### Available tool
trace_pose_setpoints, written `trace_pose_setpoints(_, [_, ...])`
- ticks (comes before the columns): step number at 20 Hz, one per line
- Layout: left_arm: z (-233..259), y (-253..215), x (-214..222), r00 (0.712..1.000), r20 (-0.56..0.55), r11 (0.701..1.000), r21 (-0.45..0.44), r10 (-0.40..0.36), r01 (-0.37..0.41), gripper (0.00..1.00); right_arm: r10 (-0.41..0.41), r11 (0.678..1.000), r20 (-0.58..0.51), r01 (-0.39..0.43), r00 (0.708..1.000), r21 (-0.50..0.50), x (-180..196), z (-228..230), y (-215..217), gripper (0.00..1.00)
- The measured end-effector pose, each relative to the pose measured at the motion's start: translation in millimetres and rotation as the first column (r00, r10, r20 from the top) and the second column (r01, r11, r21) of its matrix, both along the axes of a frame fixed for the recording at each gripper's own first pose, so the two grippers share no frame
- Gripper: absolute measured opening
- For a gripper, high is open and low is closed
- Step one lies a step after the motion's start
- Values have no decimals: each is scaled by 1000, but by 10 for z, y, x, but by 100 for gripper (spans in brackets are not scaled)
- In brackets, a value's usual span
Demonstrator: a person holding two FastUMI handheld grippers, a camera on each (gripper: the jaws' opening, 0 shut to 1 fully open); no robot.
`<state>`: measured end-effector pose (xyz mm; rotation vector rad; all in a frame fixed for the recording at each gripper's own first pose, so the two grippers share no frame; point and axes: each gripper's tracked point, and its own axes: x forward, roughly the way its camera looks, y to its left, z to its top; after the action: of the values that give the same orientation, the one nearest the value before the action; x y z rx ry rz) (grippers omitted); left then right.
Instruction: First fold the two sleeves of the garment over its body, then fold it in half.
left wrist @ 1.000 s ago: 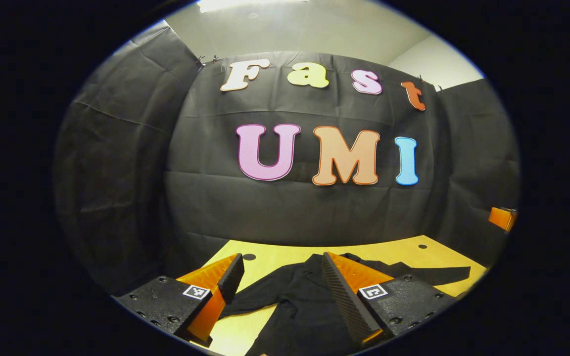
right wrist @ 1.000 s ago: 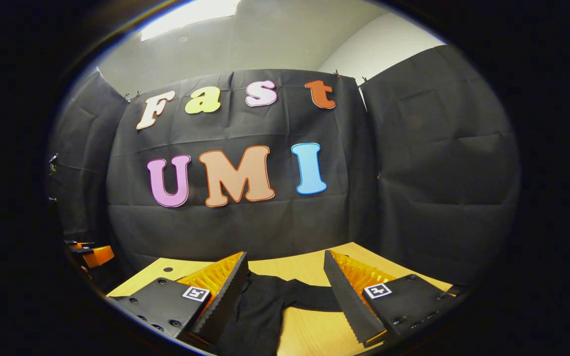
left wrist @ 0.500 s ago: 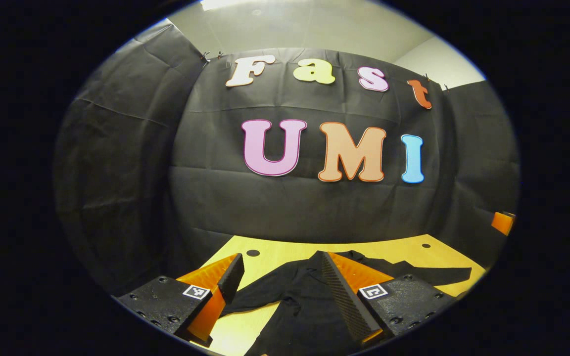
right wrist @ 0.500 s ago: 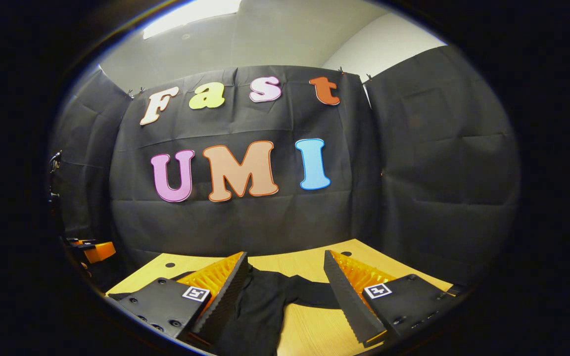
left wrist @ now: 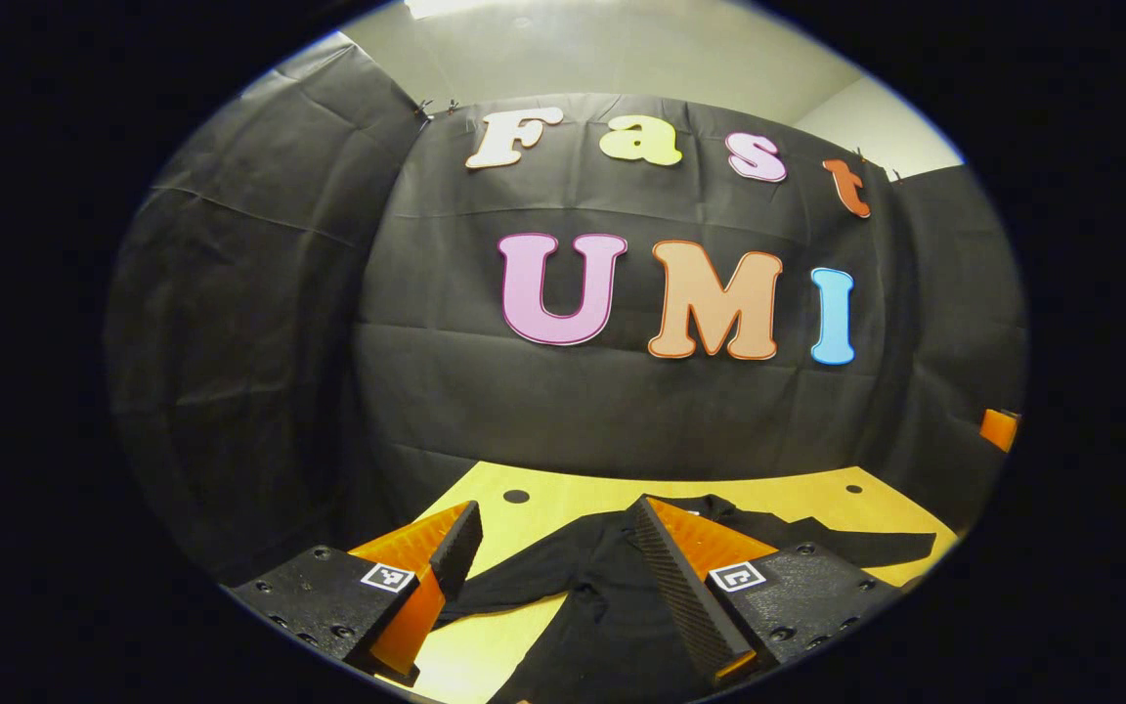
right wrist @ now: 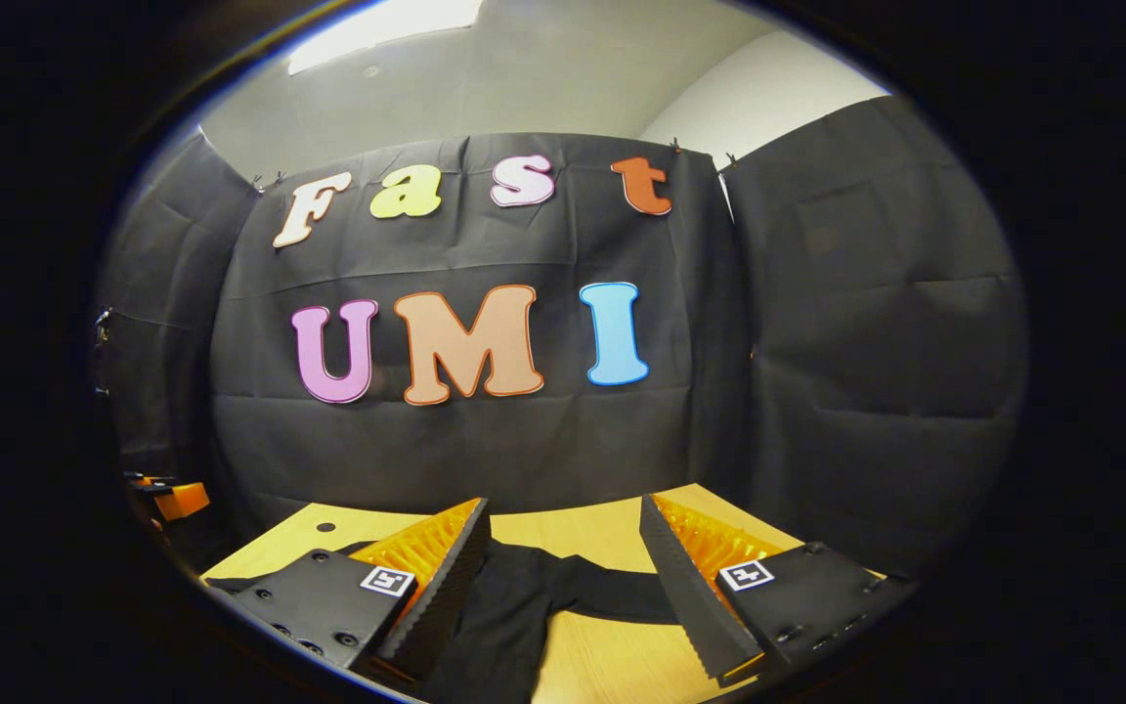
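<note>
Both cameras have tipped a little since a second ago, so more of the pale wooden bench (left wrist: pixel 543 494) now shows beyond the fingertips, while the cloth itself has not shifted. Nearest in the left gripper view, the left tongs (left wrist: pixel 548 533) stand wide apart with nothing between the ribbed, wedge-shaped fingers, held above the bench rather than on it; I judge this a hover to line up on a sleeve before any pinch. In the right gripper view the right tongs (right wrist: pixel 563 533) gape as widely and are just as empty, poised over the other side of the cloth, probably so each hand can take its own sleeve. Just past them lies the black long-sleeved garment (left wrist: pixel 602 587), soft, matte and limp, spread flat on the smooth bench with faint rumples near the collar. Its left sleeve (left wrist: pixel 524 572) runs out toward 9 o'clock in the left gripper view, and its right sleeve (left wrist: pixel 866 548) reaches toward 3 o'clock; neither yet lies over the body, so the first fold looks unbegun. In the right gripper view that right sleeve (right wrist: pixel 612 596) crosses between the fingers. Round dark holes (left wrist: pixel 516 496) dot the bench's far edge at 12 o'clock, before the creased black cloth wall (left wrist: pixel 260 323).
</note>
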<state>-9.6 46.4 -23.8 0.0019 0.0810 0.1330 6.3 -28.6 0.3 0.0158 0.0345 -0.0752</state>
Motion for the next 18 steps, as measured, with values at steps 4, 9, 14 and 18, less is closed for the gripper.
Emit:
trace_pose_setpoints(4, [-21,8,7,1000,-10,1000,-1,22,-22,92,-72,997,-11,72,997,-1,155,-3,-417,94])
trace_pose_setpoints(9, [-22,-29,19,999,-11,999,2,52,-52,92,-201,979,-48,203,978,24,358,-199,-1201,94])
trace_pose_setpoints(14, [-59,-9,-31,994,-23,994,-17,105,-106,92,-288,955,-112,294,951,38,575,-528,-1866,97])
trace_pose_setpoints(18, [-110,48,-89,988,-37,989,-8,147,-148,92,-316,940,-186,333,930,70,801,-880,-2271,97])
